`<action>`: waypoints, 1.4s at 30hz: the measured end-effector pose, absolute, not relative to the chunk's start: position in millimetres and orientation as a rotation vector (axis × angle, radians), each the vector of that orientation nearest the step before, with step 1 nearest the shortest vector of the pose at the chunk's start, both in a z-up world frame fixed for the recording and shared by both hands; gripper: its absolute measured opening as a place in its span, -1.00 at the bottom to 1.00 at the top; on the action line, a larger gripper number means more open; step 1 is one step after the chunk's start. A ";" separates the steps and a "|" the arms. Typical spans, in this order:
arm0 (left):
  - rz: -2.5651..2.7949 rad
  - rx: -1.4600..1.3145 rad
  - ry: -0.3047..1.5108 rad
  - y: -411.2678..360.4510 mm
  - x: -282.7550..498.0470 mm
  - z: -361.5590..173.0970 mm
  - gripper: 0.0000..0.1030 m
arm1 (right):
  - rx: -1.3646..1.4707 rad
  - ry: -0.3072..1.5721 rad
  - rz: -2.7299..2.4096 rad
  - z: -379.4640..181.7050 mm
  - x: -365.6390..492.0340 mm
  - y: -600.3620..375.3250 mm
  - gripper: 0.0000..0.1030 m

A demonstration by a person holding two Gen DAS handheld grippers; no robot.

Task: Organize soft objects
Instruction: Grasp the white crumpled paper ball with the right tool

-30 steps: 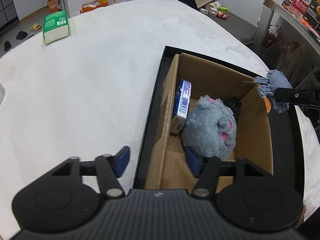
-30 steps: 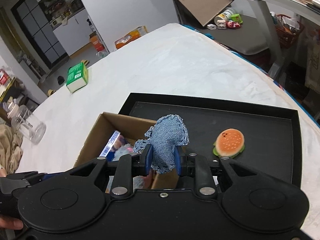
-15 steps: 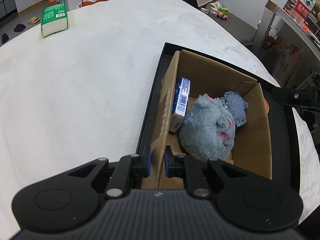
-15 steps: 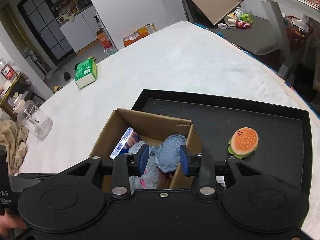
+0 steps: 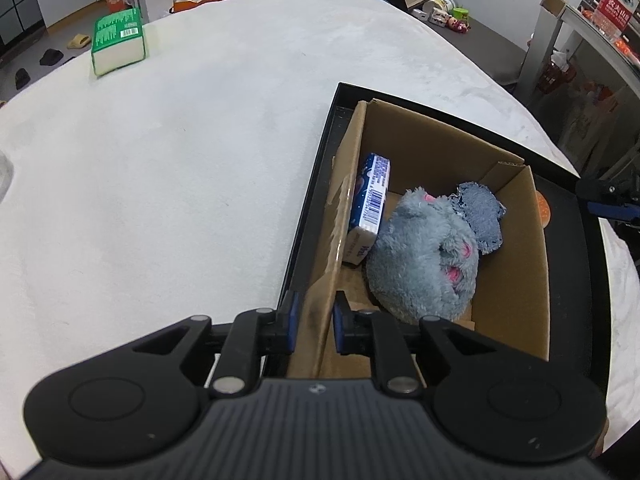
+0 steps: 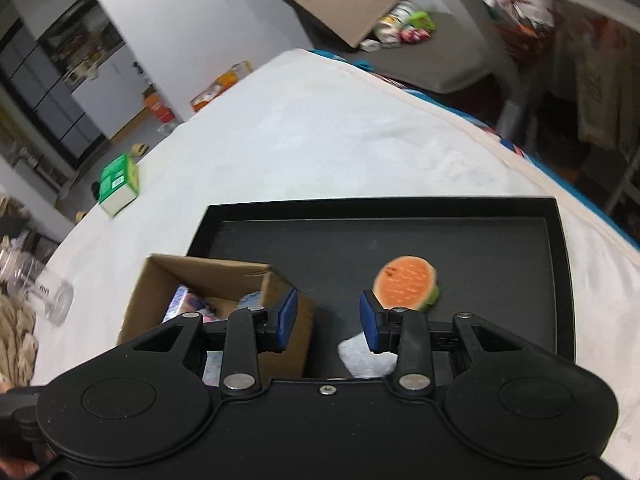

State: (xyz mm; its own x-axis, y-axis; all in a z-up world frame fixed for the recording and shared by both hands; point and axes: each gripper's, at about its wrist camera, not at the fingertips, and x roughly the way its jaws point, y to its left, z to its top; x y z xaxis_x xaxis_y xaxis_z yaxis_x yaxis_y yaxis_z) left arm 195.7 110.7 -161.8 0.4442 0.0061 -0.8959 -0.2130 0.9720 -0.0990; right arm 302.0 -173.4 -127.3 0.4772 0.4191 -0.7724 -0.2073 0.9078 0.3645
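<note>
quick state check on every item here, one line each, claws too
left claw: shut on the box wall
right claw: open, empty, jaws have just been opening
box: upright, open-topped, on the tray
tray: flat on the white cover
grey plush: lying in the box
denim piece: in the box, against the plush
blue pack: on edge against the box wall
burger toy: on the tray, outside the box
green pack: on the cover, far from the tray

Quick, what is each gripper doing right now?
Left gripper: shut on the cardboard box wall.
Right gripper: open, holding nothing; its jaws have just been opening.
</note>
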 end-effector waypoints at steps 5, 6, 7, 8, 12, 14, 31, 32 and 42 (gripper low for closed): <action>0.150 -0.181 1.101 104.5 201.6 -156.2 -0.50 | 0.271 1.031 0.375 -137.7 309.6 -186.1 -0.09; 0.155 -0.177 1.099 103.7 202.6 -155.5 -0.37 | 0.279 1.040 0.377 -140.3 310.8 -187.7 -0.05; 0.161 -0.170 1.096 102.0 203.2 -155.0 -0.25 | 0.284 1.049 0.378 -142.8 312.3 -188.8 -0.02; 0.166 -0.163 1.094 99.8 203.5 -154.6 -0.20 | 0.287 1.058 0.380 -145.4 313.6 -189.8 -0.01; 0.175 -0.144 1.103 92.4 208.1 -155.0 0.00 | 0.291 1.093 0.383 -158.1 316.0 -191.6 0.04; 0.179 -0.136 1.107 89.2 210.3 -156.4 0.03 | 0.285 1.114 0.382 -165.1 317.0 -190.6 0.07; 0.229 -0.090 1.146 64.4 224.2 -160.5 0.15 | 0.175 1.257 0.436 -217.4 320.8 -167.2 0.15; 0.235 -0.094 1.147 63.4 224.8 -159.8 0.16 | 0.153 1.267 0.439 -219.5 319.0 -165.9 0.12; 0.257 -0.082 1.131 55.7 221.9 -148.4 0.25 | 0.143 1.224 0.437 -203.7 310.1 -187.4 -0.20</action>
